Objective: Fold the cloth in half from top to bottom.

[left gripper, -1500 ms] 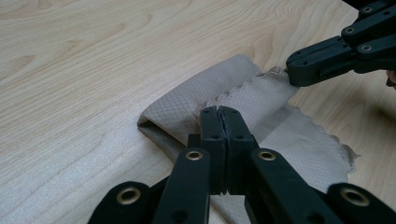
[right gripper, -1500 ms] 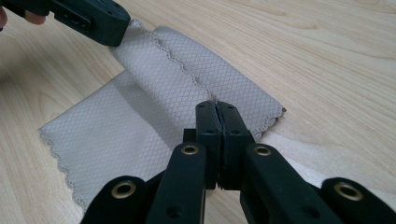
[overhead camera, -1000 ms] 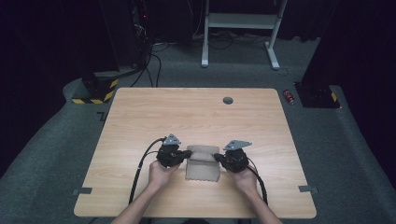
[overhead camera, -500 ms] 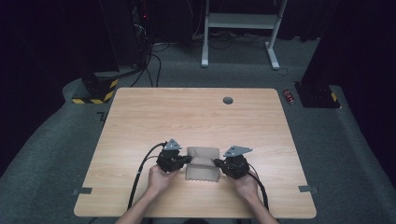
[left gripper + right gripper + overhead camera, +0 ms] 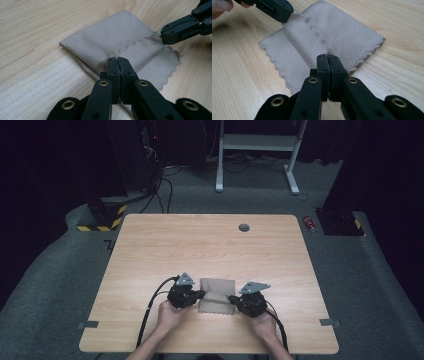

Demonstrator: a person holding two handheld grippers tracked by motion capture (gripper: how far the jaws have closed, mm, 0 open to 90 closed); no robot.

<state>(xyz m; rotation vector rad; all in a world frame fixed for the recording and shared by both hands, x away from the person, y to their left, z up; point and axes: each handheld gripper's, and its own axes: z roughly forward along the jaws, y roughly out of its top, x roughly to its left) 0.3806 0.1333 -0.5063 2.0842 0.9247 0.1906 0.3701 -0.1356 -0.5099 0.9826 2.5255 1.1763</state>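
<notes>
A beige quilted cloth point(image 5: 216, 295) with scalloped edges lies folded on the wooden table point(image 5: 200, 245), near the front edge. My left gripper point(image 5: 201, 293) is shut on the cloth's left side; in the left gripper view its tips point(image 5: 117, 60) pinch the scalloped edge of the upper layer point(image 5: 107, 37). My right gripper point(image 5: 232, 298) is shut on the right side; its tips point(image 5: 328, 57) clamp the same scalloped edge of the cloth point(image 5: 342, 30). Each view also shows the other gripper at the opposite end of that edge: the right gripper point(image 5: 162, 35), the left gripper point(image 5: 289, 12).
A round grommet point(image 5: 244, 227) sits at the table's far side. Behind the table stand a white desk frame point(image 5: 255, 142), a black-and-yellow striped block point(image 5: 100, 217) and a small red object point(image 5: 310, 223) on the floor. Cables trail from both grippers toward the front edge.
Both grippers have shifted slightly toward the near edge, drawing the cloth's upper layer with them.
</notes>
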